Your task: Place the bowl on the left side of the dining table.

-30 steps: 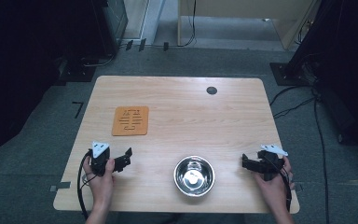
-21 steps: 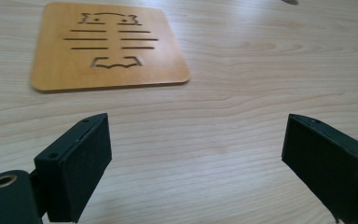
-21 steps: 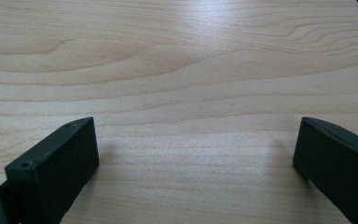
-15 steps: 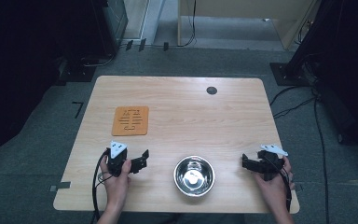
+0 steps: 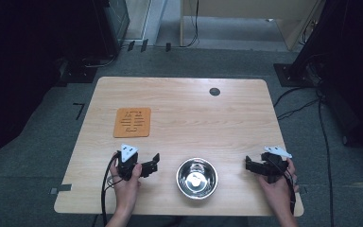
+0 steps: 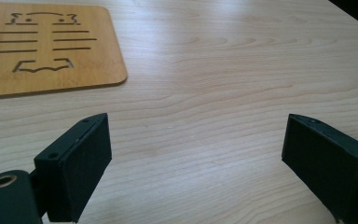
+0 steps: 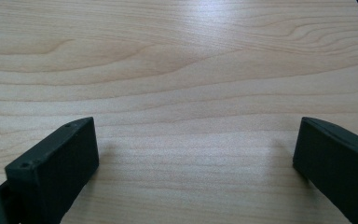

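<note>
— What's seen from above?
— My left gripper (image 5: 152, 165) and right gripper (image 5: 251, 165) flank the steel bowl (image 5: 197, 178) on the table (image 5: 194, 118).
— And the left gripper view?
— Jaws spread; mat (image 6: 42, 46) ahead-left.
— The right?
— Jaws spread over bare wood.

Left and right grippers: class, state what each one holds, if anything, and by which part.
Nothing is held. The left gripper and right gripper both have open jaws over bare table.

text: none legible | mat (image 5: 132, 122): cut-out lines, no words
</note>
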`<action>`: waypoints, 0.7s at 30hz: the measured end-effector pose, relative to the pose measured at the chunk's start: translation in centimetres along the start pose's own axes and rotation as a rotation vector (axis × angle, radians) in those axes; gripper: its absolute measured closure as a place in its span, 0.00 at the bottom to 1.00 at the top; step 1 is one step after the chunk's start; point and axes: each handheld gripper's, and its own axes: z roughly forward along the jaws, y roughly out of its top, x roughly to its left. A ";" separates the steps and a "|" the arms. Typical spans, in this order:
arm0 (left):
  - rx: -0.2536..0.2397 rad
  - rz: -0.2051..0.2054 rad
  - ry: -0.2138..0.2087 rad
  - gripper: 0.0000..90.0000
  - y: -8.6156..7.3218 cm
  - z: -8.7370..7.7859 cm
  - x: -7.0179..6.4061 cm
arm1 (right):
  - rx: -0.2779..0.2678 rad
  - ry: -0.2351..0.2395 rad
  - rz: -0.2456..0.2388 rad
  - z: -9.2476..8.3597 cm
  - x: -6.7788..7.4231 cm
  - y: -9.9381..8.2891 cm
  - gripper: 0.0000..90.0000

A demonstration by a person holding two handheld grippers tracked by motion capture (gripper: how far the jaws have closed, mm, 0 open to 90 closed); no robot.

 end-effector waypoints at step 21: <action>0.038 0.042 -0.089 0.09 -0.4 1.7 -5.2 | 0.000 0.000 0.000 0.0 0.0 0.0 0.00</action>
